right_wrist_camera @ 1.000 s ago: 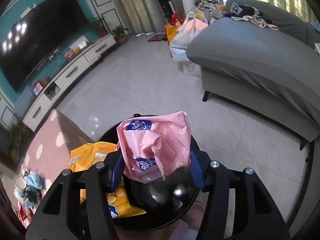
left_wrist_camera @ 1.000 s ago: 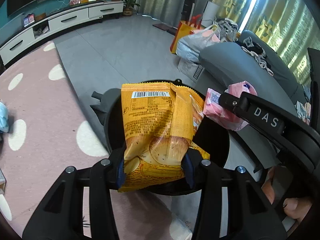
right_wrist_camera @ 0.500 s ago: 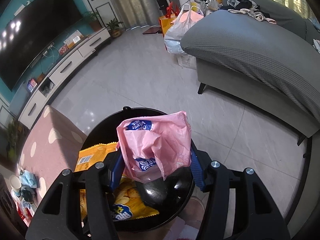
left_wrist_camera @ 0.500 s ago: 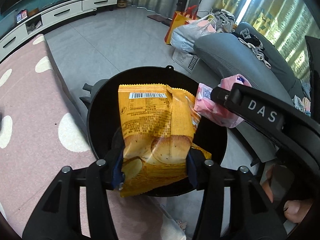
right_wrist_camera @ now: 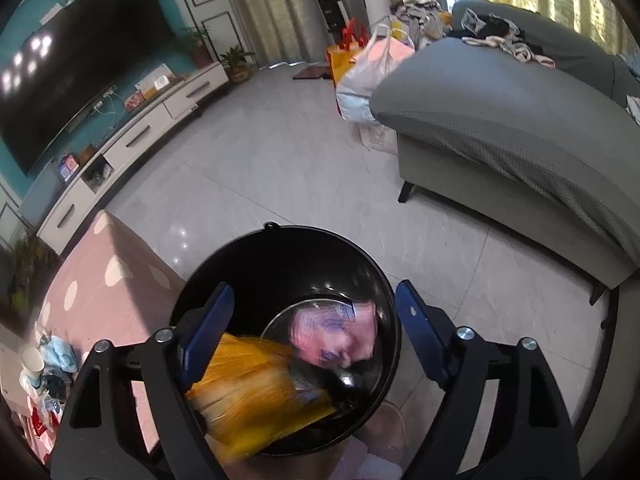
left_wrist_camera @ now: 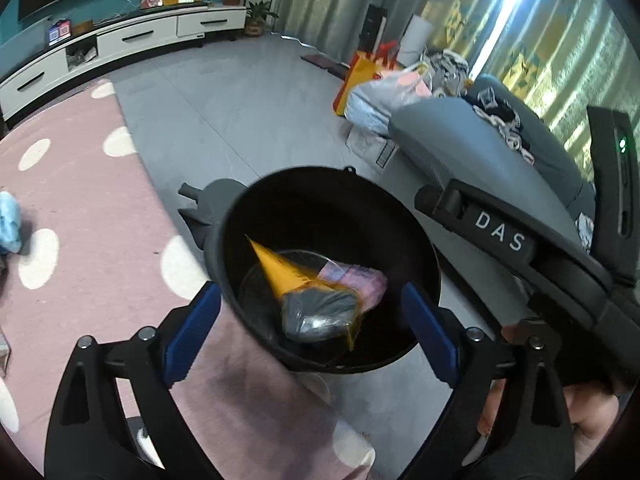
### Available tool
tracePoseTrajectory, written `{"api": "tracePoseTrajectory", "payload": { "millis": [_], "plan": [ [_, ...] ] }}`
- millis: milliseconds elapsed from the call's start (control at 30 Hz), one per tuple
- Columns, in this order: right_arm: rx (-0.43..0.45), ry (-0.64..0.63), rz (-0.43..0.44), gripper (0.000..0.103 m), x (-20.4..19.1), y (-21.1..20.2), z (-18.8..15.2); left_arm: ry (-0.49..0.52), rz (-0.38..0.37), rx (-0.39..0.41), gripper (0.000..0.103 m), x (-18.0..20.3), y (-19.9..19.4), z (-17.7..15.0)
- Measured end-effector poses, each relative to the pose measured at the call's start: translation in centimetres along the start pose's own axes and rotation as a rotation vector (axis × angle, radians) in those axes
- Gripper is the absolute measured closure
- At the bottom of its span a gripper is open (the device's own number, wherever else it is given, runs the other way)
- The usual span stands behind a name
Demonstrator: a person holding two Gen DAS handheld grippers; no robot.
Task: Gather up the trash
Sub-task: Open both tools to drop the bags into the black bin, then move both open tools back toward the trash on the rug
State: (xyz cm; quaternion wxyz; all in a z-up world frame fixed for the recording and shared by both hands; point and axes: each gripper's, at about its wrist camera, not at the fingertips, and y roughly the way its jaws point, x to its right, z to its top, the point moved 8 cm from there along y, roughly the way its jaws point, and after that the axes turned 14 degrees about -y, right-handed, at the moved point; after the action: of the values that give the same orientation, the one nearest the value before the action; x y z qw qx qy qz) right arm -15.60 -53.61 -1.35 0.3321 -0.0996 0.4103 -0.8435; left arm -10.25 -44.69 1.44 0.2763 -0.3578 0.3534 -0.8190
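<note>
With both jaws having just swung wide and nothing between them, my left gripper (left_wrist_camera: 311, 328) and right gripper (right_wrist_camera: 312, 330) hover over the black bin (right_wrist_camera: 280, 256); the orange snack bag (left_wrist_camera: 280, 270) and pink wrapper (right_wrist_camera: 340, 332) lie blurred inside it.

**Both grippers spread above the black bin**

The left gripper (left_wrist_camera: 312, 332) tilts steeply downward over the black bin (left_wrist_camera: 280, 200), its blue-padded jaws having just swung wide, nothing pressed between them. The right gripper (right_wrist_camera: 312, 332) tilts down over the same bin from the side, its jaws likewise just opened and gripping nothing. In the left wrist view the right gripper's body reaches in above the bin's rim, a hand (left_wrist_camera: 592, 412) wrapped around its grip.
</note>
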Motion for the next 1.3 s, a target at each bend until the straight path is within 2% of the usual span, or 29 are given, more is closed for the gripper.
{"api": "tracePoseTrajectory", "payload": {
  "millis": [167, 400, 633, 867, 1100, 1300],
  "plan": [
    [0.048, -0.019, -0.001, 0.015, -1.4, -1.7, 0.6, -0.026, 0.014, 0.057, 0.008, -2.0, -3.1, 0.6],
    [0.111, -0.125, 0.107, 0.012, -7.8, -3.9, 1.3, -0.143, 0.072, 0.124, 0.005, -8.5, -8.0, 1.0],
    [0.114, -0.247, 0.251, 0.012, -16.0, -4.3, 0.5, -0.312, 0.211, 0.211, 0.005, -19.1, -13.8, 0.2],
    [0.093, -0.302, 0.382, 0.012, -22.5, -4.2, -1.3, -0.447, 0.331, 0.22, 0.005, -29.5, -17.3, -2.9],
    [0.102, -0.388, 0.388, 0.012, -27.1, -3.6, -3.8, -0.578, 0.427, 0.263, 0.005, -37.3, -19.2, -5.9],
    [0.07, -0.451, 0.41, 0.012, -30.0, -2.7, -6.4, -0.631, 0.433, 0.254, 0.005, -40.1, -19.6, -6.5]
  ]
}}
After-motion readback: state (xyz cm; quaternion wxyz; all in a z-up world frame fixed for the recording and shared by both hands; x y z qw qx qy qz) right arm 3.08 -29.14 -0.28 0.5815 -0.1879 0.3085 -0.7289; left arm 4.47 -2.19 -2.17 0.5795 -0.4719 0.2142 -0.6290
